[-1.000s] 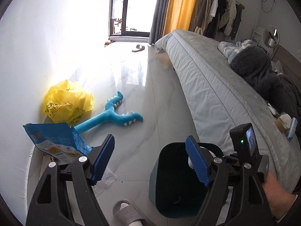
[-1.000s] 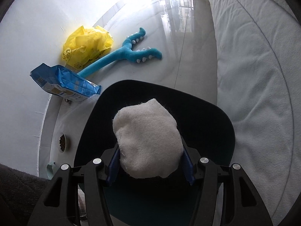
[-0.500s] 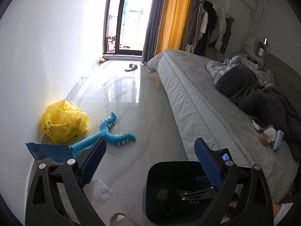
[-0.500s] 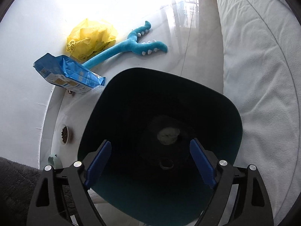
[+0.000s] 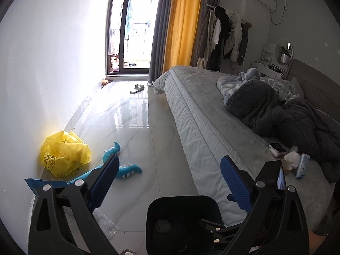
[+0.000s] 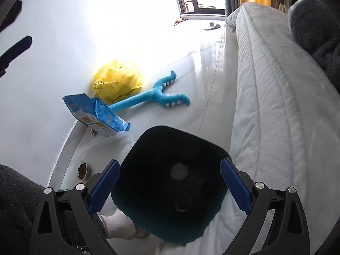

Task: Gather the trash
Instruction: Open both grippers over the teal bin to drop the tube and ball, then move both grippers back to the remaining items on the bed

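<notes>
A dark teal bin (image 6: pixel 170 182) stands on the floor beside the bed; it also shows in the left wrist view (image 5: pixel 182 221). A white wad (image 6: pixel 179 171) lies at its bottom. My right gripper (image 6: pixel 170 188) is open and empty, above the bin's mouth. My left gripper (image 5: pixel 170 183) is open and empty, raised above the floor near the bin. On the bed lie a crumpled white tissue (image 5: pixel 292 158), a blue tissue pack (image 5: pixel 301 166) and a brown cup (image 5: pixel 285 167). A yellow plastic bag (image 6: pixel 118 81) and a blue snack bag (image 6: pixel 95 112) lie by the wall.
A teal plush toy (image 6: pixel 153 97) lies on the tiled floor. A small bowl of pet food (image 6: pixel 82 170) and bubble wrap (image 5: pixel 105 225) are near the wall. The grey bed (image 5: pixel 212 127) carries dark blankets (image 5: pixel 276 114) and a phone (image 5: pixel 276 147). A slipper (image 5: pixel 137 88) lies near the balcony door.
My right gripper opened and dropped the white wad into the bin, then rose. My left gripper lifted and tilted up toward the room.
</notes>
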Demonstrator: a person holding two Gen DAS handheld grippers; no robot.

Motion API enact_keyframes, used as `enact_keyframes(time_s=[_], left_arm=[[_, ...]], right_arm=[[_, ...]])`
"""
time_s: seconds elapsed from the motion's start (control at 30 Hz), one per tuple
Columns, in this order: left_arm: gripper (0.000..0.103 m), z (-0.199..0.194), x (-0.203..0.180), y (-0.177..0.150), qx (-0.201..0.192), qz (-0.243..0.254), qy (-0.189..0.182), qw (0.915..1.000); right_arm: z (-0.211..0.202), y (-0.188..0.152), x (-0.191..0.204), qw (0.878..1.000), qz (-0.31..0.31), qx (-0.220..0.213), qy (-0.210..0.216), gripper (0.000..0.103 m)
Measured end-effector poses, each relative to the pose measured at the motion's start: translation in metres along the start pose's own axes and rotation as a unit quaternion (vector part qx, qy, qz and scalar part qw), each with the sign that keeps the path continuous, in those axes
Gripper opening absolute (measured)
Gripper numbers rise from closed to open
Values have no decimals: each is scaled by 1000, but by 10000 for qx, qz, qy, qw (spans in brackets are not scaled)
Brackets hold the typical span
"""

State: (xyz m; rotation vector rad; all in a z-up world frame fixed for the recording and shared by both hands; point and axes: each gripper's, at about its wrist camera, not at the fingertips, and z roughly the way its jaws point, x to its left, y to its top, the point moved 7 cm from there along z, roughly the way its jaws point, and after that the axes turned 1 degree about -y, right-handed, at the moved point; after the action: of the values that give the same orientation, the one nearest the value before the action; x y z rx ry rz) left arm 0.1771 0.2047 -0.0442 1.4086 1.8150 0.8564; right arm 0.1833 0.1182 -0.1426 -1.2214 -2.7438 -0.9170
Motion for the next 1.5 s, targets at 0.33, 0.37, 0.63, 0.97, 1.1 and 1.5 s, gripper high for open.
enact_keyframes(time_s=[0.33, 0.37, 0.63, 0.97, 1.1, 1.5], left_arm=[[97, 18, -50, 6, 34, 14, -333, 9994], [97, 20, -54, 7, 42, 48, -338, 9994], [97, 41, -101, 3, 127, 195, -633, 9977], [97, 64, -164, -10, 307, 683, -1079, 9913], [97, 77, -186, -14, 389, 847, -1208, 9883], [97, 110, -236, -38, 924, 1176, -1661, 9747]], right_arm=[[-85, 14, -66, 9933, 283, -1018, -460, 100], [-93, 13, -74, 9919, 333, -1110, -520, 100], [-153, 3, -143, 9738, 859, -1759, -1161, 100], [-202, -18, -213, 9415, 1582, -2387, -1774, 100], [-205, -32, -233, 9337, 1812, -2357, -1996, 100], [-187, -58, -258, 9343, 2251, -1910, -2000, 100]])
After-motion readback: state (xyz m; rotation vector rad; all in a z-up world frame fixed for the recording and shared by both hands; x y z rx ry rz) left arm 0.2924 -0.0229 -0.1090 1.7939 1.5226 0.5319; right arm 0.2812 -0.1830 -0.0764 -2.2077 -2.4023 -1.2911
